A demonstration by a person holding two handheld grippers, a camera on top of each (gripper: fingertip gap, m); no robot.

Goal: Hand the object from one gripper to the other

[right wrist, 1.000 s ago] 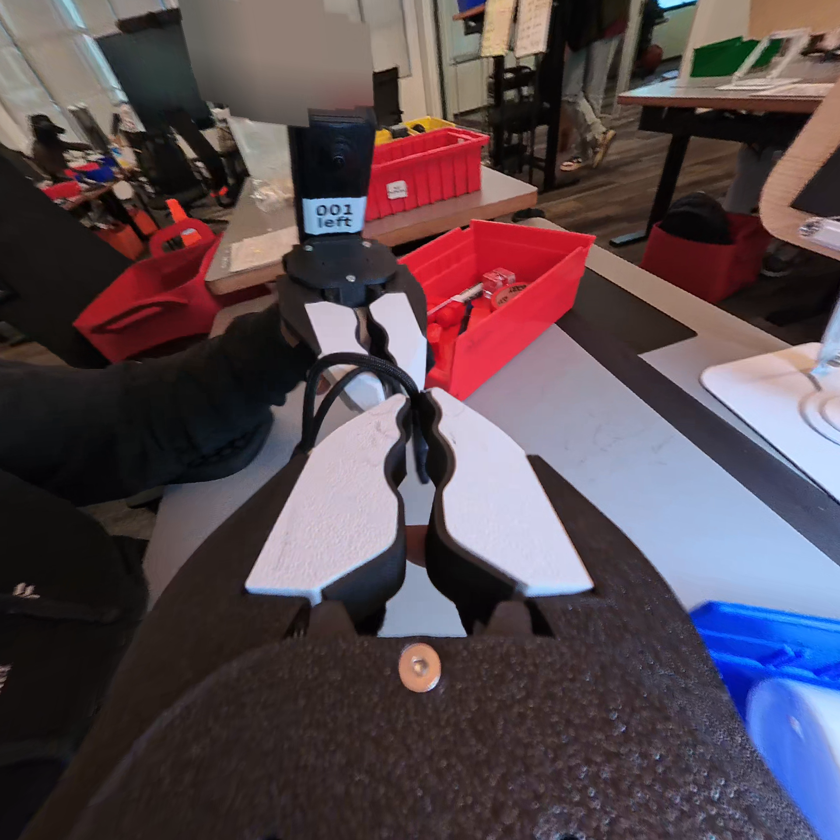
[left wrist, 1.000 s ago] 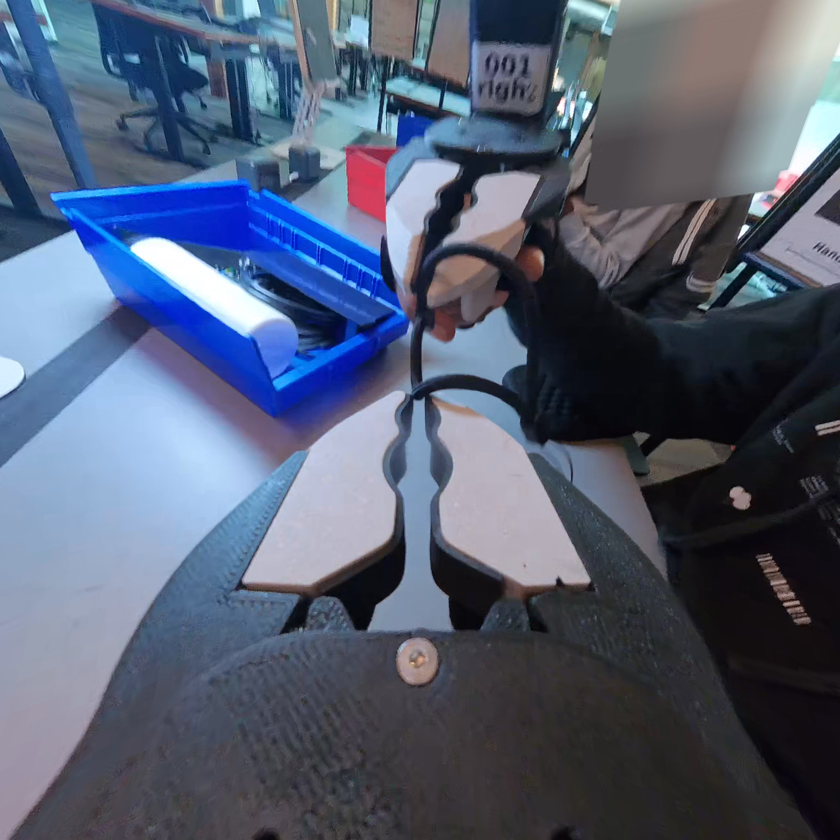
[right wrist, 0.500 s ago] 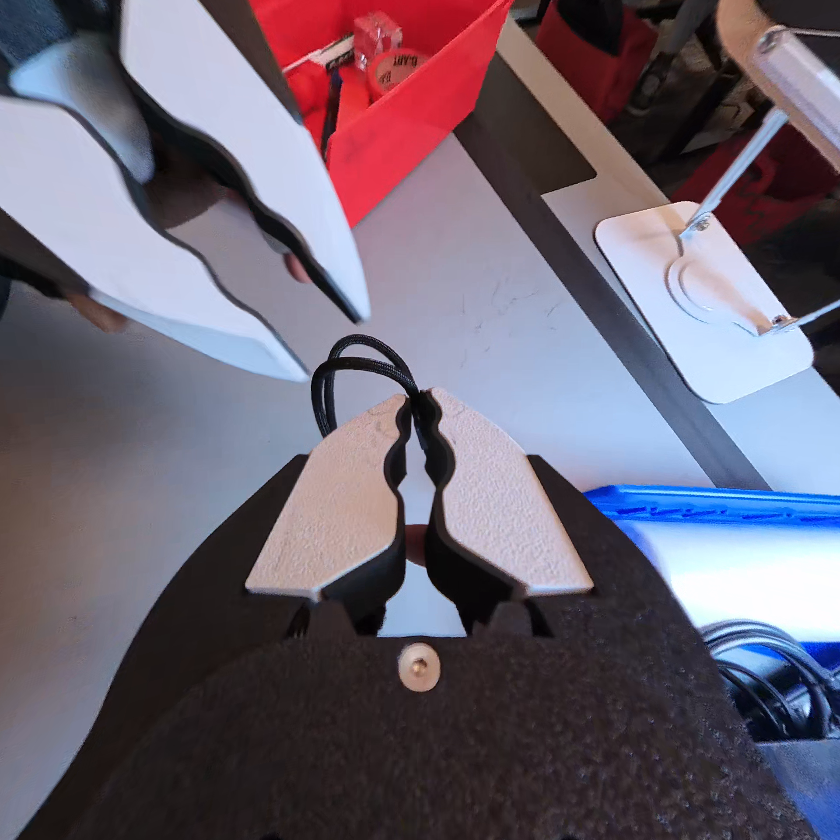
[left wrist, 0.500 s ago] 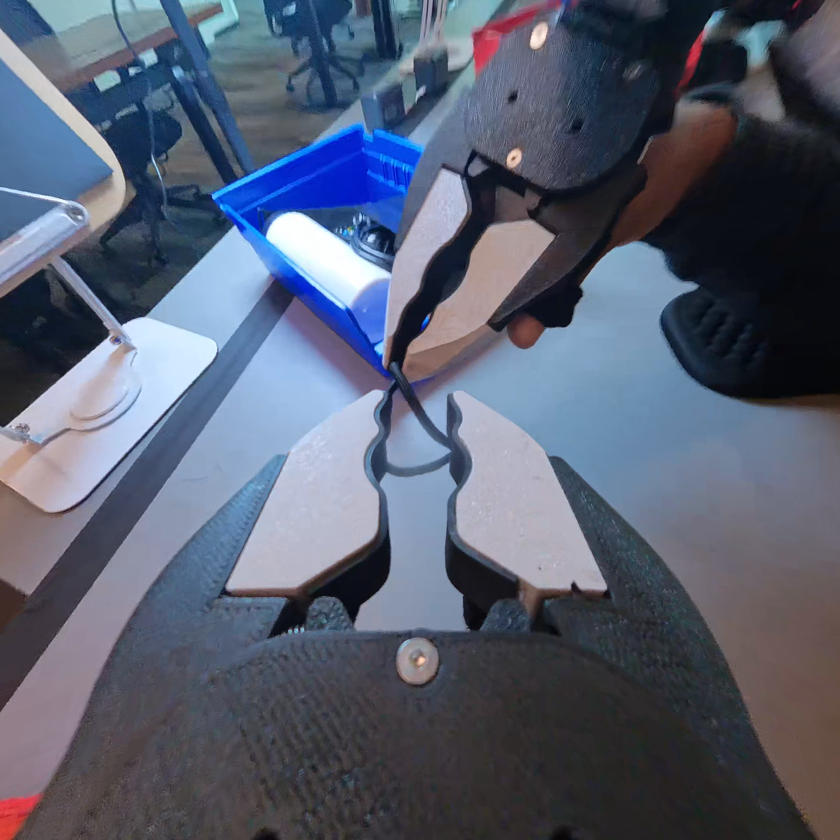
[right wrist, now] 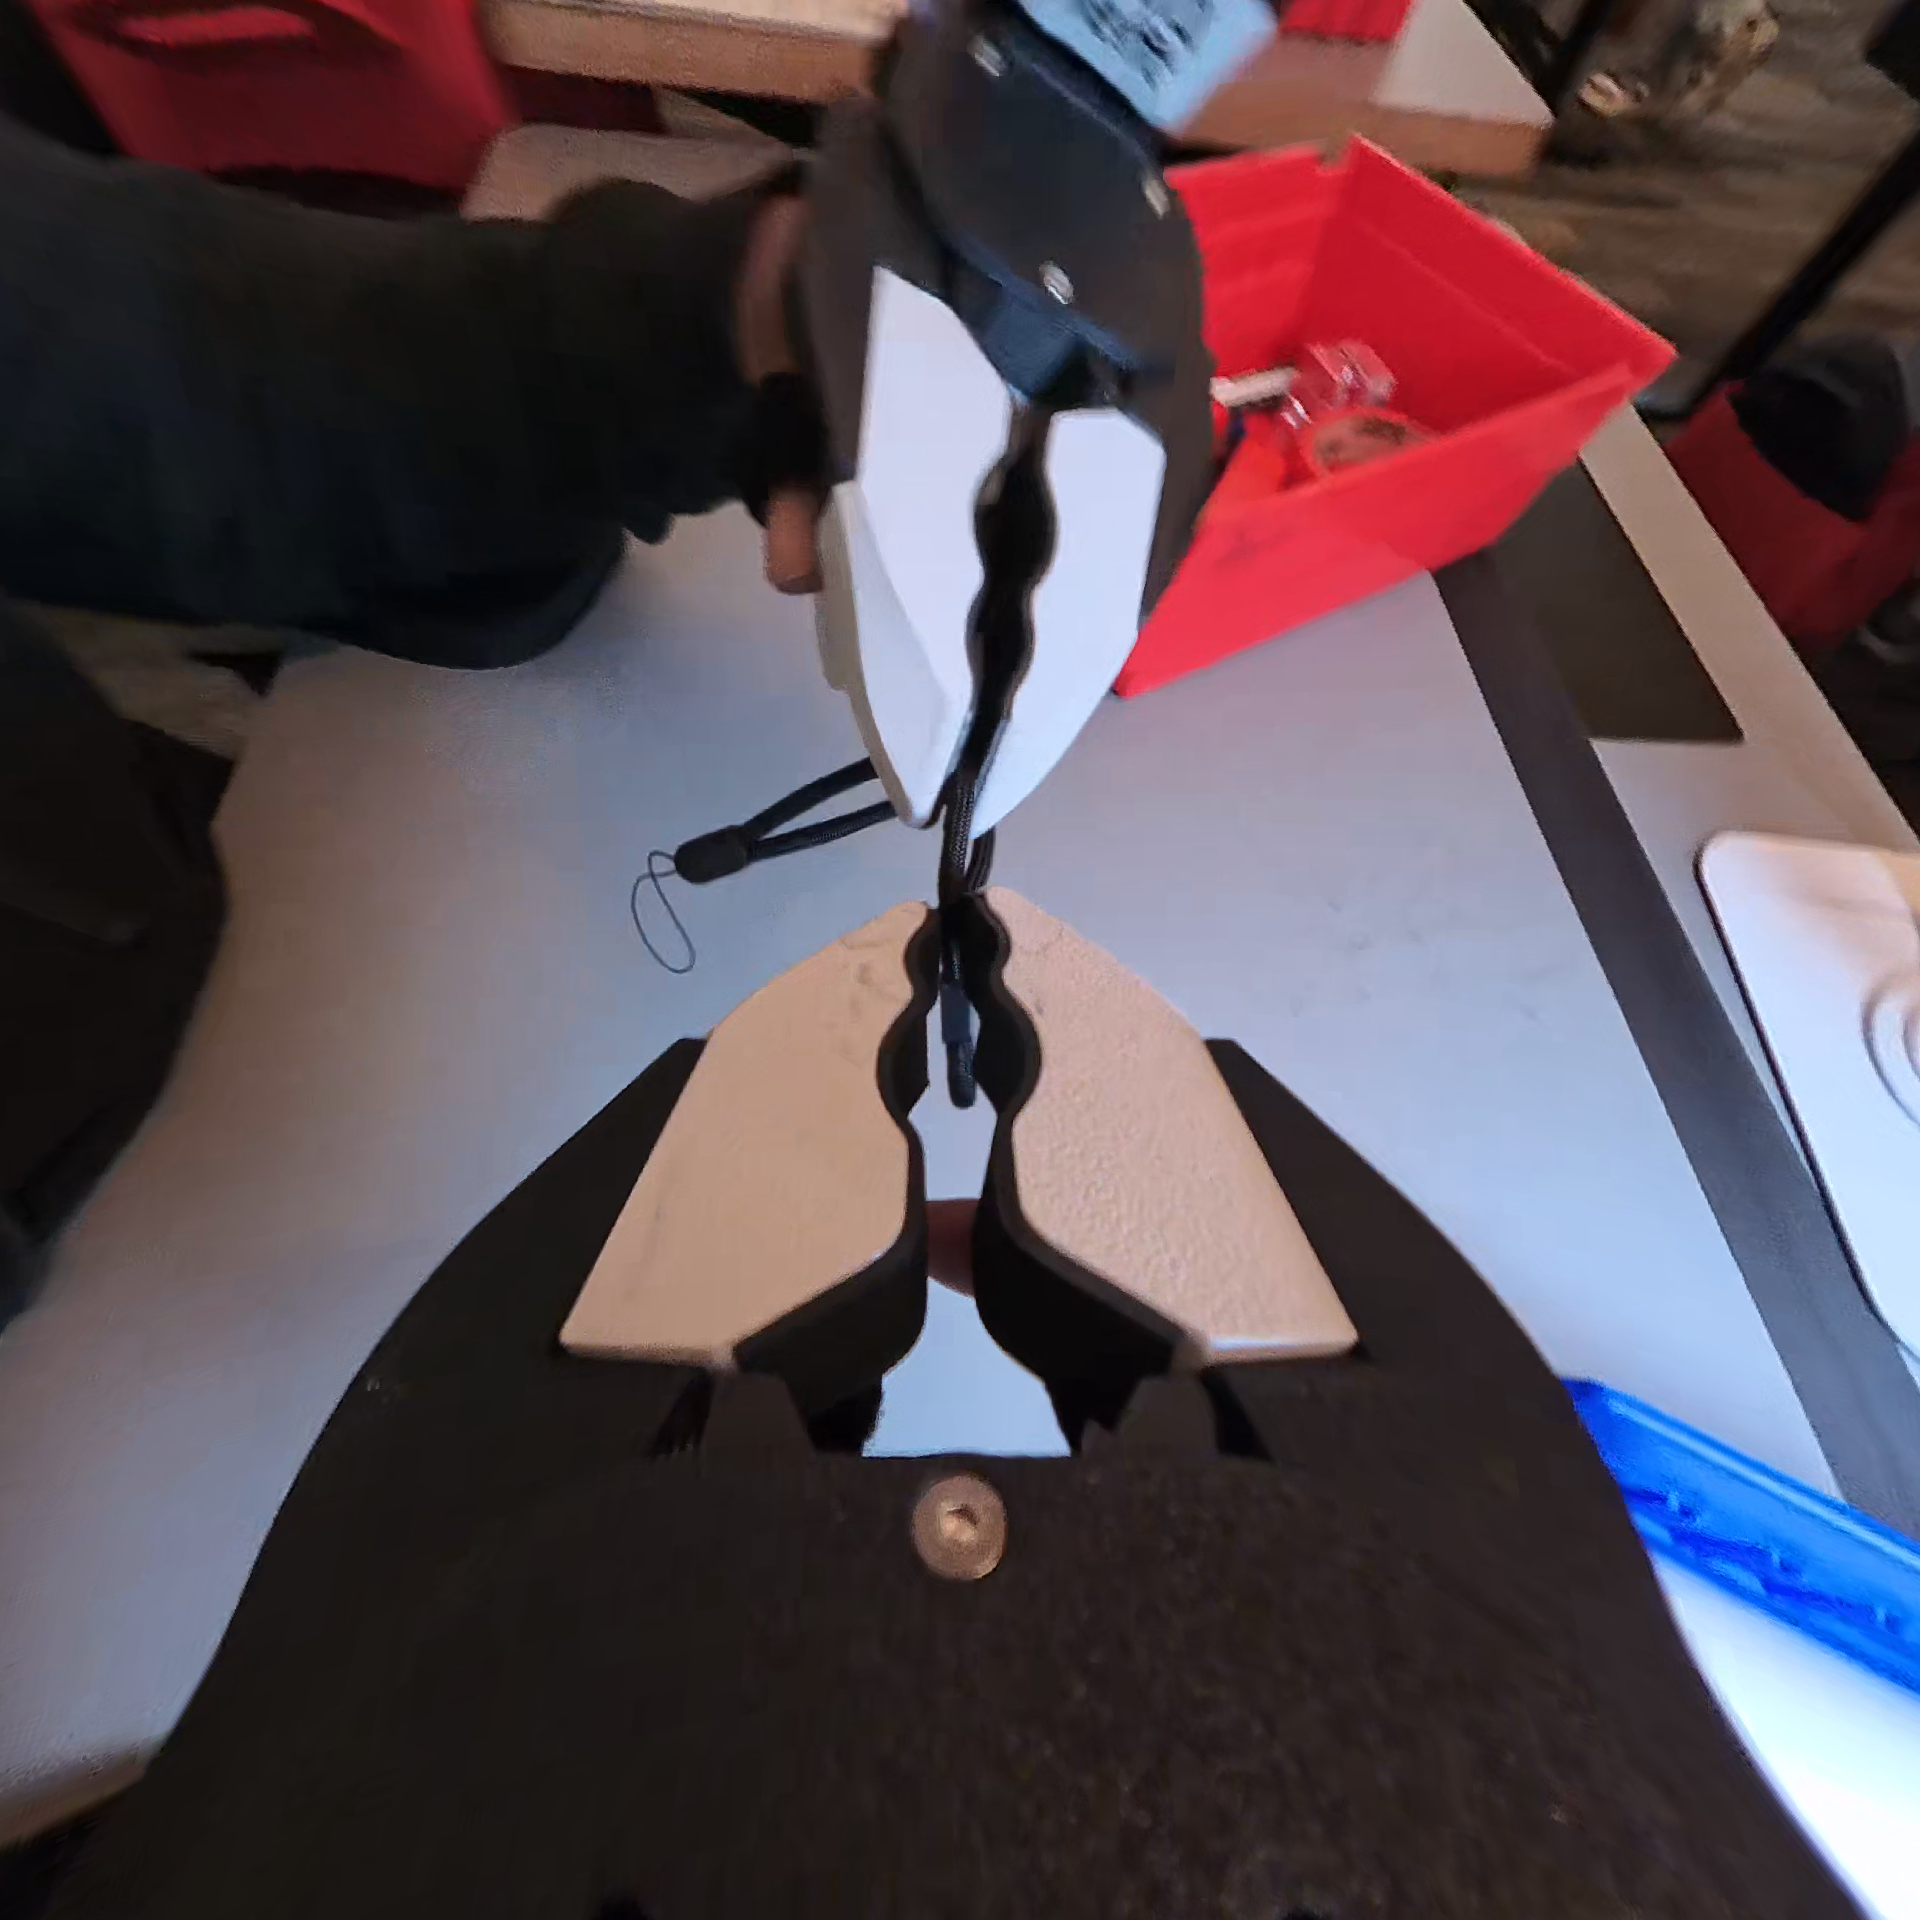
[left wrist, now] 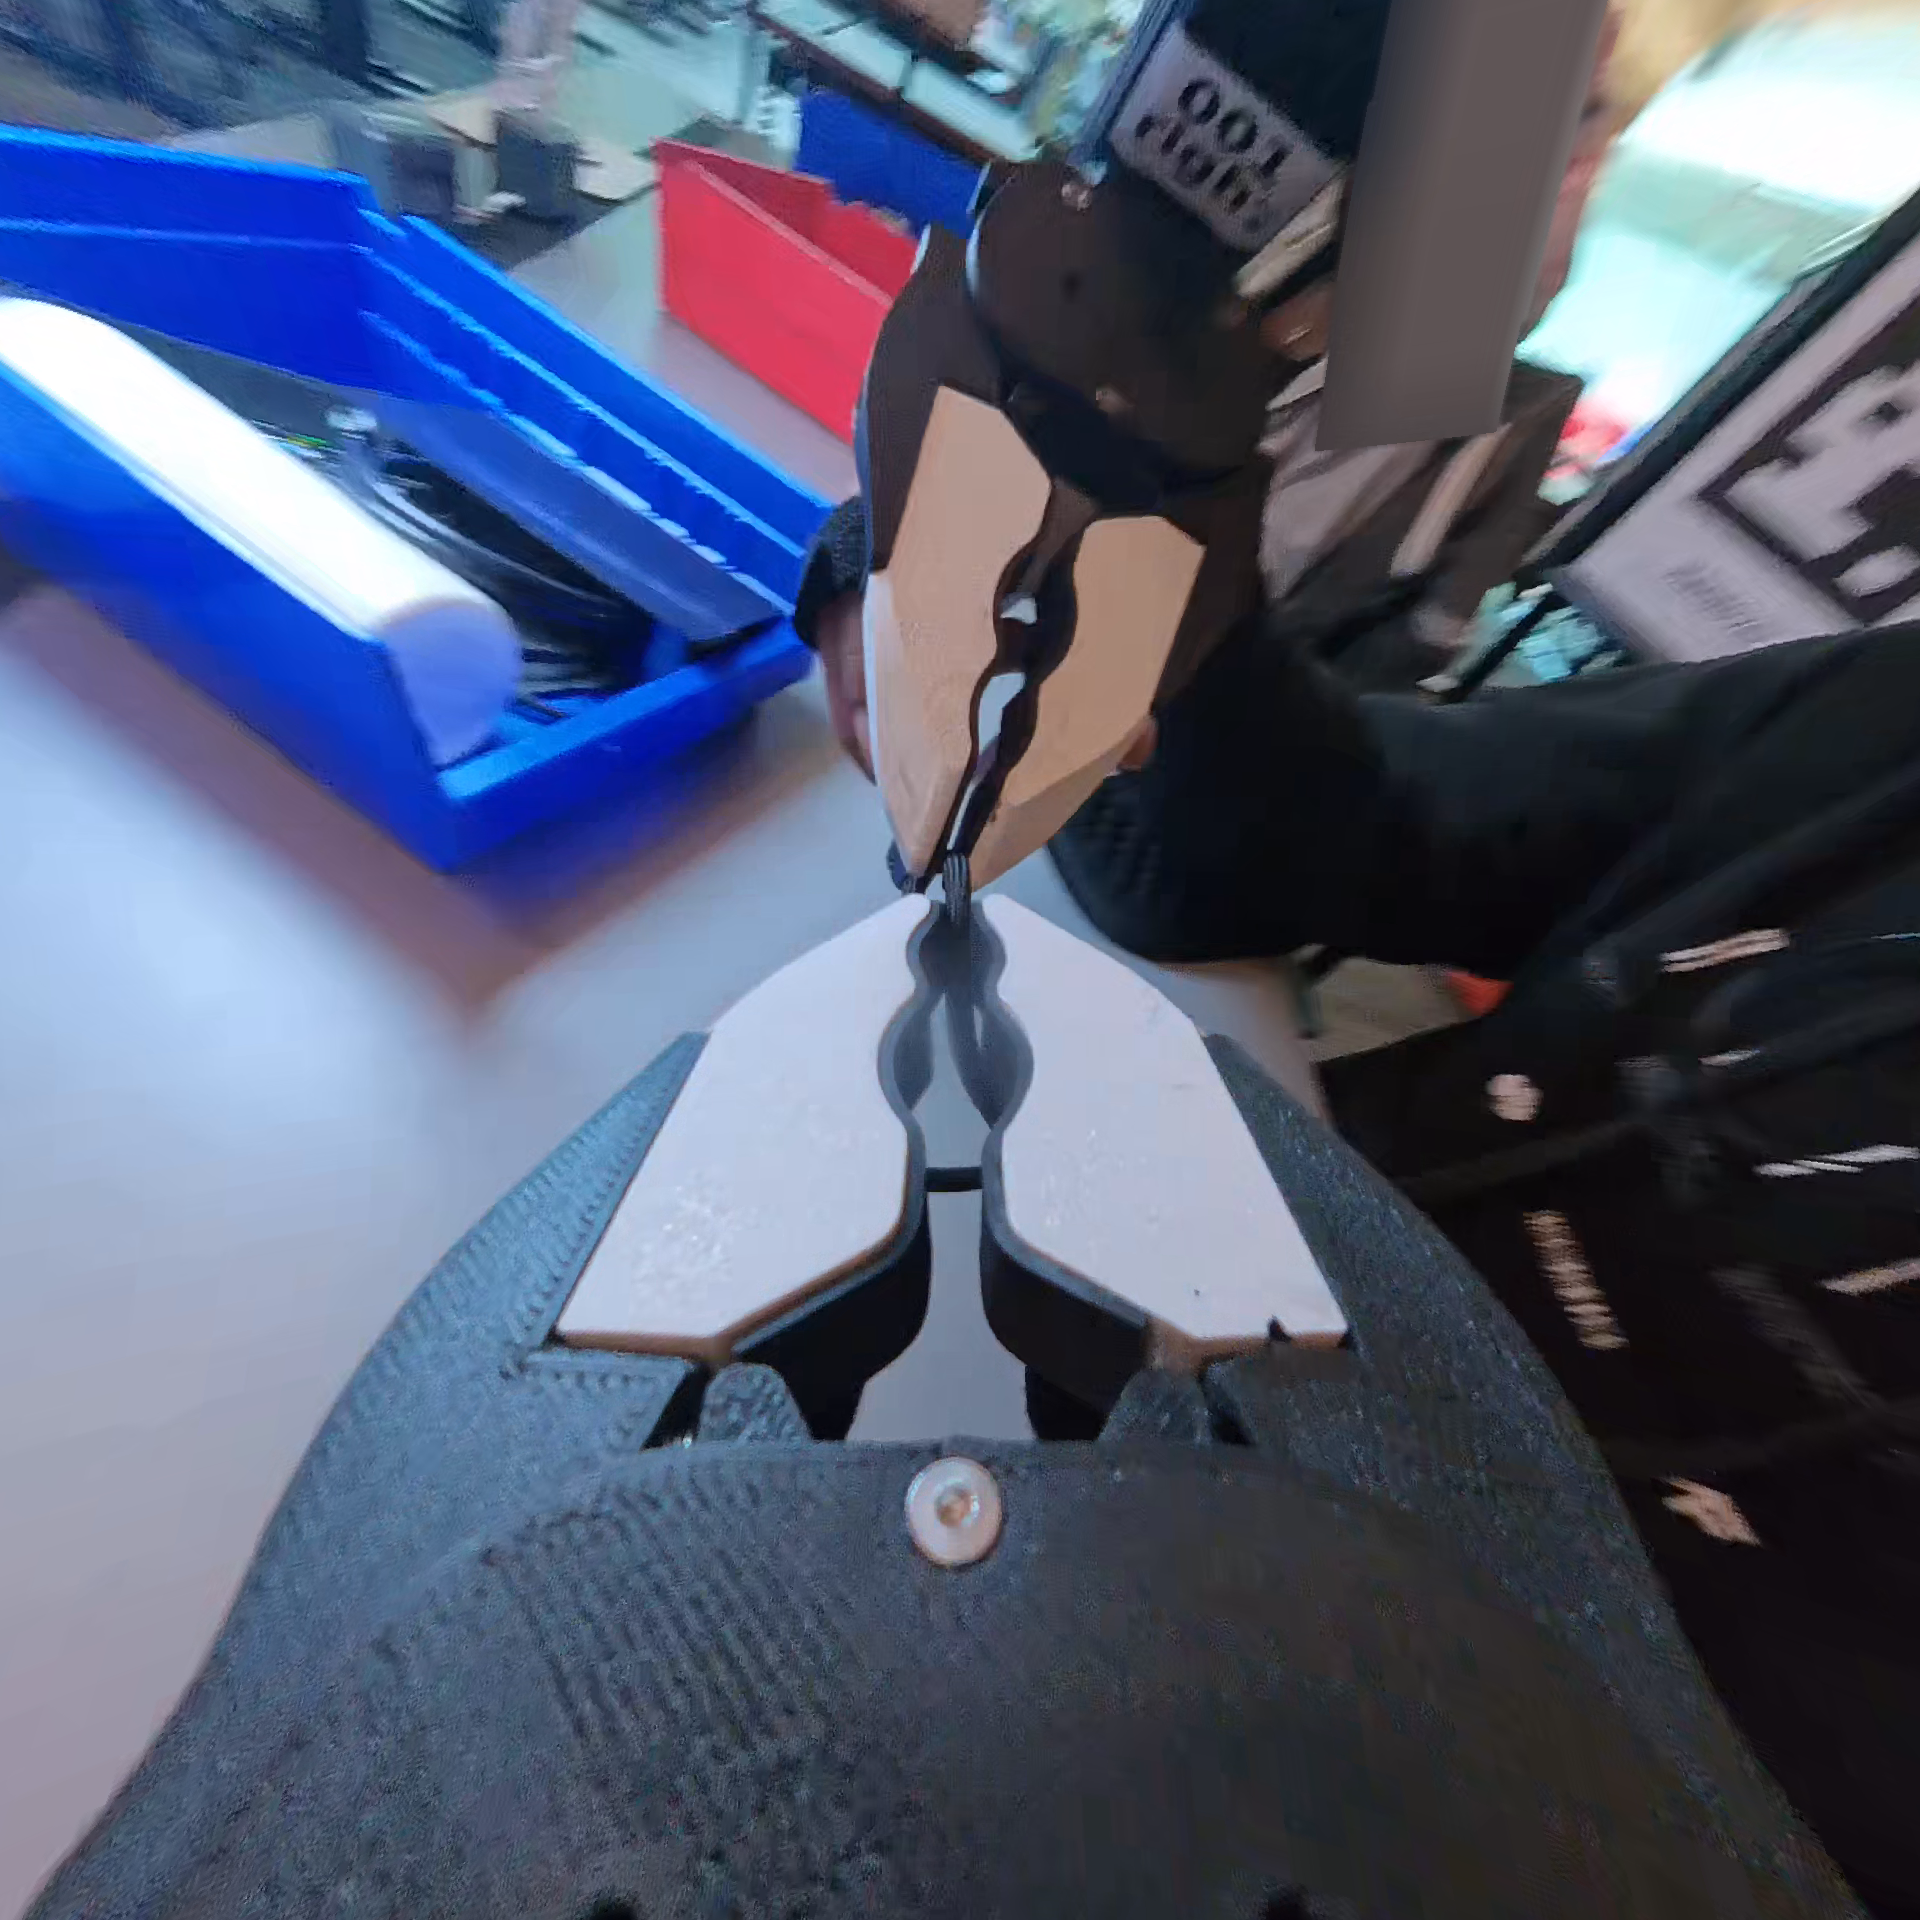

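Note:
The object is a black braided cord strap [right wrist: 960, 862] with a stopper and a thin loop on its free end [right wrist: 717, 857]. My right gripper [right wrist: 956, 914] is shut on the cord at its tips. My left gripper [left wrist: 954, 909] is also shut on the same cord [left wrist: 964, 1003], which runs between its pads. The two grippers meet tip to tip above the grey table. The right gripper shows ahead in the left wrist view [left wrist: 940, 868], and the left gripper shows ahead in the right wrist view [right wrist: 951, 810]. Gloved hands hold both.
A blue bin [left wrist: 582, 727] with a white roll [left wrist: 239, 499] and dark cables stands on the table [right wrist: 1299, 883]. A red bin [right wrist: 1403, 499] with small items stands at the far side. A white stand base [right wrist: 1818, 987] lies beyond a dark strip. Left and right tips are no more than a few centimetres apart.
My left gripper has closed from open onto the cord loop. The right gripper stayed shut on the cord. Both have turned so they face tip to tip.

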